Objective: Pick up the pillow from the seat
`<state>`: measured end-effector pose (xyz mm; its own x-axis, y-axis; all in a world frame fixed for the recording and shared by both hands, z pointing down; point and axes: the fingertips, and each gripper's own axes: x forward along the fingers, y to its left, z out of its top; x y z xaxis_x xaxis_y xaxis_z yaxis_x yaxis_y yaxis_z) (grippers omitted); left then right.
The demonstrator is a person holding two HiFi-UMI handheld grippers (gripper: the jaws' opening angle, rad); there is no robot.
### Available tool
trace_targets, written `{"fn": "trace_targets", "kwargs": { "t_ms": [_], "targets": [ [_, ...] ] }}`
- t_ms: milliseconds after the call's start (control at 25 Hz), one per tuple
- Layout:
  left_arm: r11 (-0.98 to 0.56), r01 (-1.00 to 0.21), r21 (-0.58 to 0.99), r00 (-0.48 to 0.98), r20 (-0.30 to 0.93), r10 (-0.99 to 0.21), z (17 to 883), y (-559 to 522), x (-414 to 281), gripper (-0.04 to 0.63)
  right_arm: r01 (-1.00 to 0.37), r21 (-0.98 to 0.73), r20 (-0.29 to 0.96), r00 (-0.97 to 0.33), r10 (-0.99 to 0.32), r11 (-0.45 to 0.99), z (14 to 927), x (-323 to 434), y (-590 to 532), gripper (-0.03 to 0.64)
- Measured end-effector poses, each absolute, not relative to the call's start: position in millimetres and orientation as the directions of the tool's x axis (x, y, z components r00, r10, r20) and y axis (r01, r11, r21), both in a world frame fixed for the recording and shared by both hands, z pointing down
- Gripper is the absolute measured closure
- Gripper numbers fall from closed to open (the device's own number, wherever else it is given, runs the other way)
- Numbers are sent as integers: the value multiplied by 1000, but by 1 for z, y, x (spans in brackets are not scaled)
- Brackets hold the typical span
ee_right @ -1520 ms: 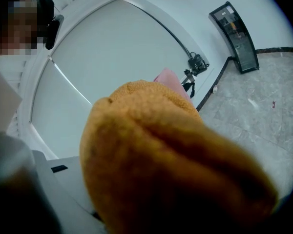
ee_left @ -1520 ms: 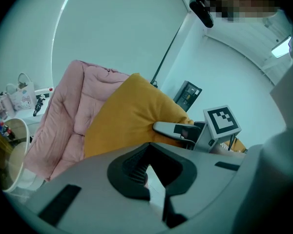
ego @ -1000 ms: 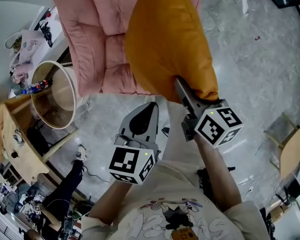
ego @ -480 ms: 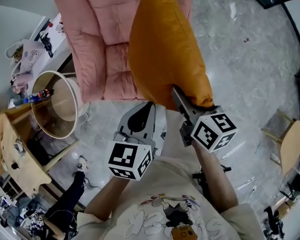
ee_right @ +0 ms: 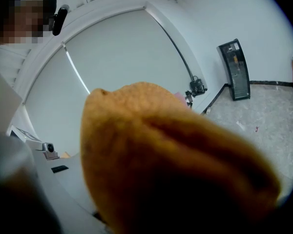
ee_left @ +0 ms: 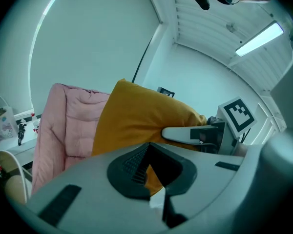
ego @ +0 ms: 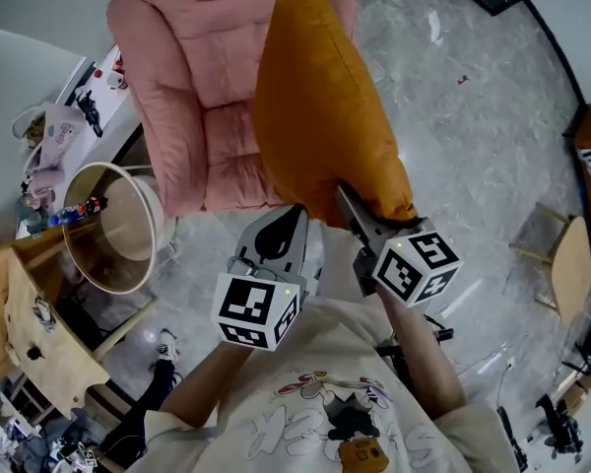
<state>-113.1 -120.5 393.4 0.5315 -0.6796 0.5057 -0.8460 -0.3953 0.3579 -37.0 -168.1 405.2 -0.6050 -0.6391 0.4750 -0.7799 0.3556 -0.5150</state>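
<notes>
Right gripper point(ego: 350, 197) has shifted slightly nearer, with the pillow's point(ego: 325, 106) far tip now visible. It pinches the near corner, and orange fabric blocks its own view. The pillow hangs before the pink chair point(ego: 192, 97). Left gripper point(ego: 292, 213) is empty, fingers pressed together, right of the round bin point(ego: 133, 215).

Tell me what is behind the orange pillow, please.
Behind the orange pillow stands the pink padded seat, its left half visible. The pillow covers its right part; nothing there can be seen.
</notes>
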Motion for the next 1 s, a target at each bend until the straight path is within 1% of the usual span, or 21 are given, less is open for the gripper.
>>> {"fn": "trace_targets", "kwargs": {
  "t_ms": [360, 680, 1000],
  "targets": [
    [-498, -796, 345, 606, 448, -657, 360, -100, -109, 590, -814, -480, 457, -551, -699, 327, 367, -31, -136, 423],
    [-555, -766, 323, 642, 394, -657, 334, -86, -123, 590, -844, -430, 436, -504, -745, 319, 339, -32, -106, 423],
    [-611, -717, 336, 697, 356, -623, 310, -60, -120, 589, -856, -434, 414, -466, -782, 281, 307, -28, -77, 423]
  ]
}}
